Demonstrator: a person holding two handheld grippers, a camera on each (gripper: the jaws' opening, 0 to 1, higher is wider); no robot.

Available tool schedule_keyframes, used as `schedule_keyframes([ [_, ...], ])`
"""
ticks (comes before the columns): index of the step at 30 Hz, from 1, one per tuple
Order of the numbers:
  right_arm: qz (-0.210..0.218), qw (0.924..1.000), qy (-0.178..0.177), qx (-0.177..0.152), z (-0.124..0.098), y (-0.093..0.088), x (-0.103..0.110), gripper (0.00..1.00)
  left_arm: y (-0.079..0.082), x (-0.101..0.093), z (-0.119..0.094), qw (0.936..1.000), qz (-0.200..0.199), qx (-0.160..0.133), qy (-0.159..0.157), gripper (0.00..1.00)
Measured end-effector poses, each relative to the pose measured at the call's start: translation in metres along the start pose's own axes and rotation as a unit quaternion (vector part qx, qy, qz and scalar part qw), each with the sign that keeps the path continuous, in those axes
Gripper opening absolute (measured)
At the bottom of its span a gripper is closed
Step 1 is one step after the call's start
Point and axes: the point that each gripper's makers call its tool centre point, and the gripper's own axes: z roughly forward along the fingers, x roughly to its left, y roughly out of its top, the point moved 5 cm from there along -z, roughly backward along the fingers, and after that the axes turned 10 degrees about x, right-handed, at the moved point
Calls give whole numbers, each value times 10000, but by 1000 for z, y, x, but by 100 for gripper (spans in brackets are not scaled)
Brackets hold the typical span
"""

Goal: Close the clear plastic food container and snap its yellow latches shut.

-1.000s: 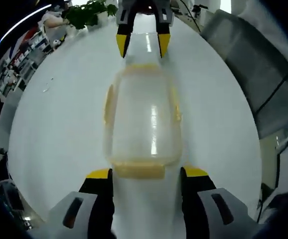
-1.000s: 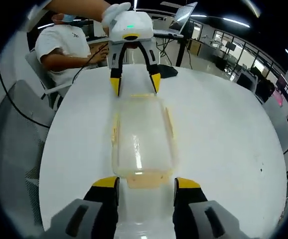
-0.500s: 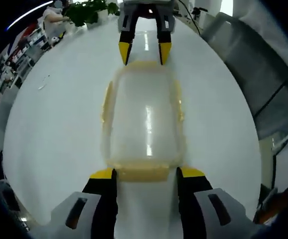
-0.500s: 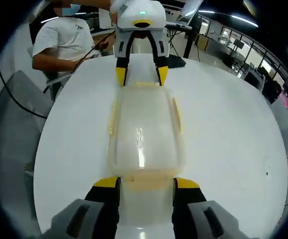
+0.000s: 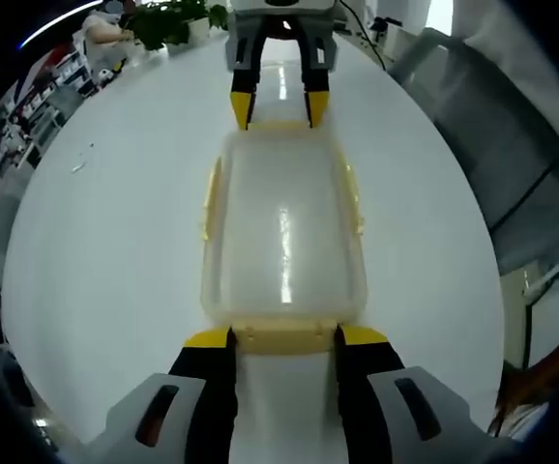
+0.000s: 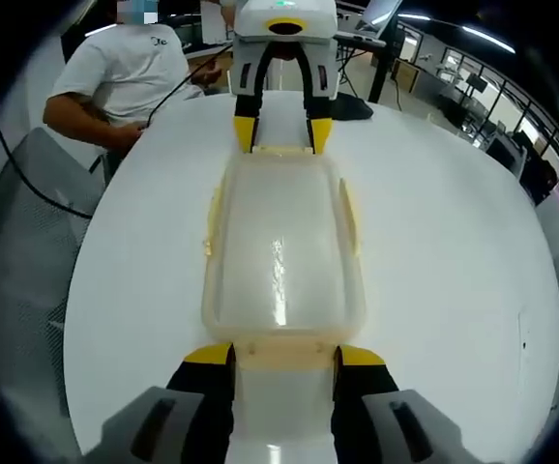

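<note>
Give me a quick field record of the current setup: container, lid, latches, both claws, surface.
container: clear plastic food container, lengthwise between the two claws
lid: on top
end latches: yellow, one at each claw; near latch, near latch
side latches: yellow, state unclear
left claw: open, jaws astride its end latch
right claw: open, jaws astride its end latch
surface: white table

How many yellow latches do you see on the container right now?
4. On the clear container: near-end latch between the left gripper jaws, far-end latch at the right gripper, left side latch, right side latch.
</note>
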Motion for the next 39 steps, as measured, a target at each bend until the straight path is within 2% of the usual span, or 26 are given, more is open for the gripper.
schedule_keyframes([
  [3, -15, 10000, 11, 39, 0, 0, 0, 37, 1, 1, 0, 10000, 22, 64, 1, 39],
  [11, -3, 10000, -14, 60, 0, 1, 1, 37, -2, 0, 1, 10000, -88, 7, 15, 38],
  [13, -20, 10000, -14, 43, 0, 1, 0, 36, 0, -2, 0, 10000, -36, 77, 39, 38],
  [17, -103, 9998, -165, -27, -2, 2, 0, 36, -3, -3, -2, 9999, 5, 67, 97, 37],
  [20, -75, 9999, -11, -104, -8, 7, 5, 36, -4, -8, -9, 9999, 46, 135, 58, 37],
  [25, -118, 9997, -81, -178, -23, 14, 8, 36, -4, -11, -27, 9998, -11, 157, 125, 37],
  [29, -53, 9998, 68, -200, -36, 16, 13, 36, 2, -17, -41, 9998, -37, 153, 109, 37],
  [39, -216, 9990, -3, -388, -82, 12, 16, 36, 25, -20, -73, 9998, -29, 156, 141, 37],
])
